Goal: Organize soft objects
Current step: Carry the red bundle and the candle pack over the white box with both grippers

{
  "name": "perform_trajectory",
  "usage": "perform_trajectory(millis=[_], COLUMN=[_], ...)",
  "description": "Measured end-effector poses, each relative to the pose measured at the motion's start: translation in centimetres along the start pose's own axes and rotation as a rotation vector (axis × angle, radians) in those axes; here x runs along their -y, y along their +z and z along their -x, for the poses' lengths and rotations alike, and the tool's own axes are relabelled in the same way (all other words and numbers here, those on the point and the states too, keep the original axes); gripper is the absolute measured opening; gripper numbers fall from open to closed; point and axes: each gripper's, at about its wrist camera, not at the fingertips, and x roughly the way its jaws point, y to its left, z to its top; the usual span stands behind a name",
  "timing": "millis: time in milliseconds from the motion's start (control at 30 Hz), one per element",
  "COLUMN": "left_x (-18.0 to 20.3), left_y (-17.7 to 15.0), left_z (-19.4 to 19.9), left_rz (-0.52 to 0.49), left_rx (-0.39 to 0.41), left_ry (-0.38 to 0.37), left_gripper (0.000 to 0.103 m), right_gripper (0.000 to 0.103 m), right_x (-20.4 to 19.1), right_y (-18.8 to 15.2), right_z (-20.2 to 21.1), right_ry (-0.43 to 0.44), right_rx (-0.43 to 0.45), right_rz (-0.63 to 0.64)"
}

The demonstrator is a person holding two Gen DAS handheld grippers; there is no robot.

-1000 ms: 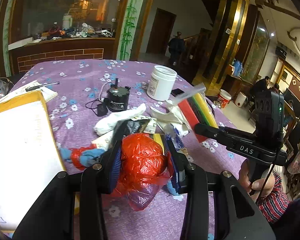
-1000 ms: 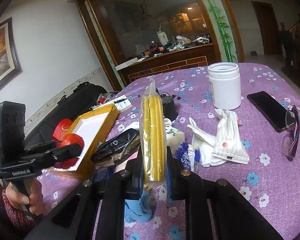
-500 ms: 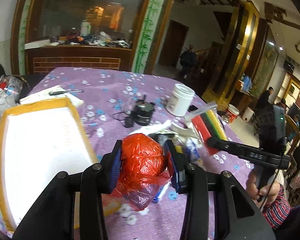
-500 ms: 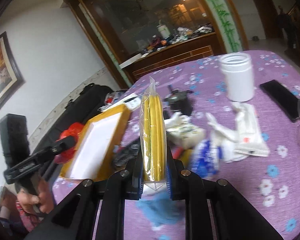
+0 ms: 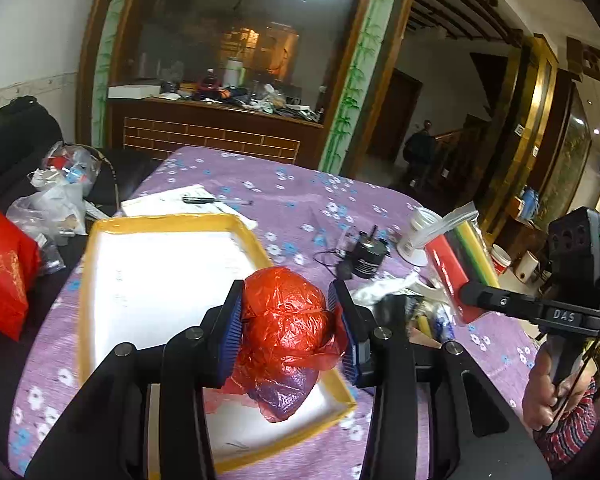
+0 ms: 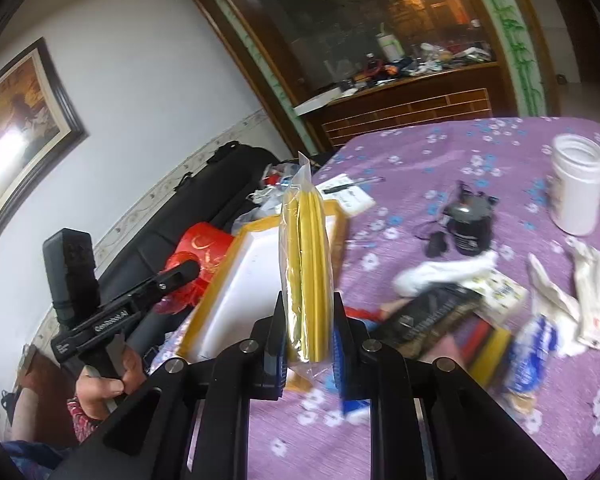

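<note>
Red bag (image 5: 286,316) now over tray (image 5: 100,228) — underside hidden

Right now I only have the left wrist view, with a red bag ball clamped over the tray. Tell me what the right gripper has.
Observer: The right gripper is shut on a clear packet of yellow cloths. The packet stands upright, with a pad on each flat side.
Operator: Report what lies beyond that packet; it blocks my view.
Observer: Two flat white sachets lie on the tablecloth, nearer the camera than the white jar.
Operator: Noted. I'll release the red bag ball from the left gripper first.
</note>
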Motion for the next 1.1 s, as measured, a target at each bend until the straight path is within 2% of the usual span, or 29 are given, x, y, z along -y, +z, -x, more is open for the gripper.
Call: perform_trajectory(millis=[333,433,567,667,800,900,1100], left_x=[-3.6,-5.2,-7.2,-8.5,-9.7,-10.7,-11.2], left_y=[2.6,3.8,4.5,4.2,3.6,3.4,3.1], left_z=[-0.7,-2.9,-6.5,-9.5,-12.6,-14.1,-15.7], left_rz=[0.002,0.024,0.047,0.083,0.13,0.162,0.189], left_rx=[-0.016,-0.06,-0.124,-0.182,-0.223,-0.244,-0.277], left_ry=[0.076,0.077,0.121,0.118,0.115,0.117,0.132], left_gripper=[0.039,0.039,0.039,0.039,0.039,0.039,0.039], right_gripper=[0.018,0.018,0.018,0.018,0.018,0.018,0.018], right_x=[-4.0,-4.8,-5.5,-4.9,-3.5,-2.1,-0.2], right_y=[3.9,5.1,6.3,6.7,6.6,6.5,6.3], right_z=[-4.0,-6.2,-10.0,-13.6,-18.5,-22.0,-26.0], right_ry=[0.056,0.057,0.048,0.021,-0.021,-0.046,-0.075], right_rx=[-0.042,-0.068,-0.11,-0.15,-0.218,-0.263,-0.298], right_rz=[0.039,0.044,0.039,0.025,-0.013,-0.038,-0.072])
